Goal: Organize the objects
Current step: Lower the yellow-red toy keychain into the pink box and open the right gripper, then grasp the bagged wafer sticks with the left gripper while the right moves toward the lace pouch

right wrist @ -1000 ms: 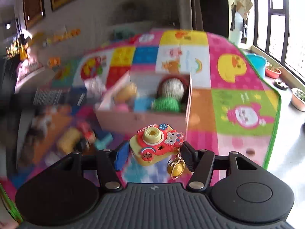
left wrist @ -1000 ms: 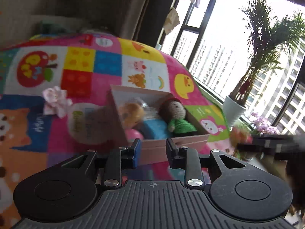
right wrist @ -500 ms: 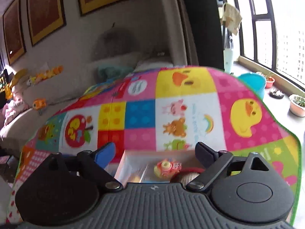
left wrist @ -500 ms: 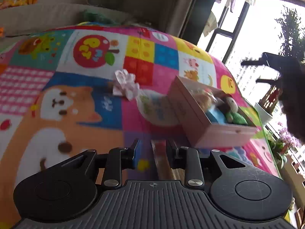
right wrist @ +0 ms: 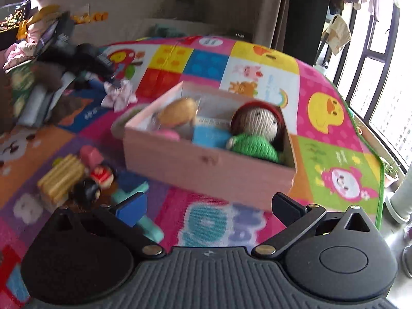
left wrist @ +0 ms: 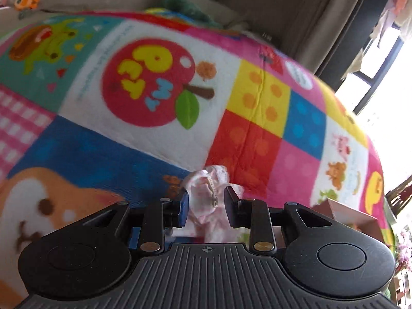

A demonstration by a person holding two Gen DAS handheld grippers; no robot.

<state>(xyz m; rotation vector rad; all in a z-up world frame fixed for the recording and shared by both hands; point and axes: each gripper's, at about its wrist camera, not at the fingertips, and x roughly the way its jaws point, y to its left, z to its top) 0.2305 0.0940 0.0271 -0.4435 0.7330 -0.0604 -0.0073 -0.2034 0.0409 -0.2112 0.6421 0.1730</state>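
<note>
Risk: left claw [left wrist: 206,203], nearly closed astride the pink fabric bow [left wrist: 209,195], may snag the play mat [left wrist: 159,139]; right claw [right wrist: 208,206], just spread wide, is empty.

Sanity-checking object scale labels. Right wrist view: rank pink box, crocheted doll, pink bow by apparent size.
1. pink box, clearly largest.
2. crocheted doll, partly hidden inside the box.
3. pink bow, smallest, though it lies farther from the camera.

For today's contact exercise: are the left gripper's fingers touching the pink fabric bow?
Cannot tell. In the left wrist view the pink fabric bow sits between the left gripper's fingers, but blur hides any contact or gap.
</note>
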